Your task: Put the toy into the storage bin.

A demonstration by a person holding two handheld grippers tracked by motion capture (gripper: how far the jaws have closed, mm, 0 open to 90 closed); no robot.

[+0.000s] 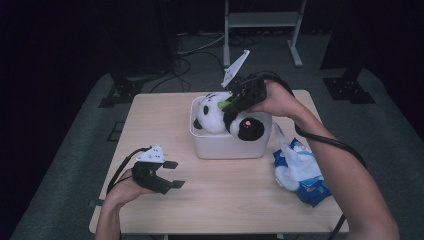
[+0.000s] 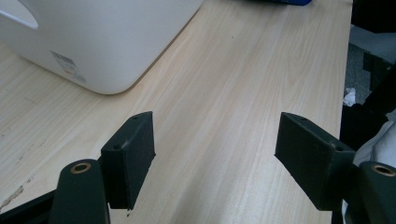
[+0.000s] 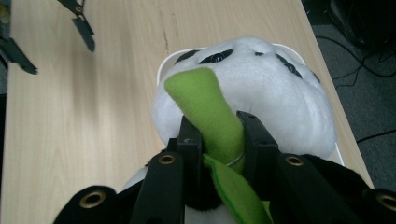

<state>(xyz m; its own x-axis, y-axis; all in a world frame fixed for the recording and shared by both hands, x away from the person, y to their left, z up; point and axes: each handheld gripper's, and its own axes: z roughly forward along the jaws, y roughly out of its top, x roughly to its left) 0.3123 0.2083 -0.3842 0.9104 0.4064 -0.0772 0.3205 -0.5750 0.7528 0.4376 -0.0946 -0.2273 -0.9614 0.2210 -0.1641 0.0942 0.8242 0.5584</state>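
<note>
A black-and-white plush panda (image 1: 216,116) lies in a white plastic bin (image 1: 227,145) at the middle back of the table. My right gripper (image 1: 231,104) is over the bin, shut on the green felt piece (image 3: 210,112) that sticks out of the panda (image 3: 280,93); both pads press its sides. My left gripper (image 1: 172,174) rests low over the front left of the table, open, with bare wood between its jaws. In the left gripper view (image 2: 212,154) a corner of the bin (image 2: 107,42) is ahead at the upper left.
A blue-and-white plastic package (image 1: 300,170) lies to the right of the bin near the table's right edge. The light wooden table (image 1: 235,200) ends close behind the bin. Dark stands, a white frame and cables are on the floor beyond.
</note>
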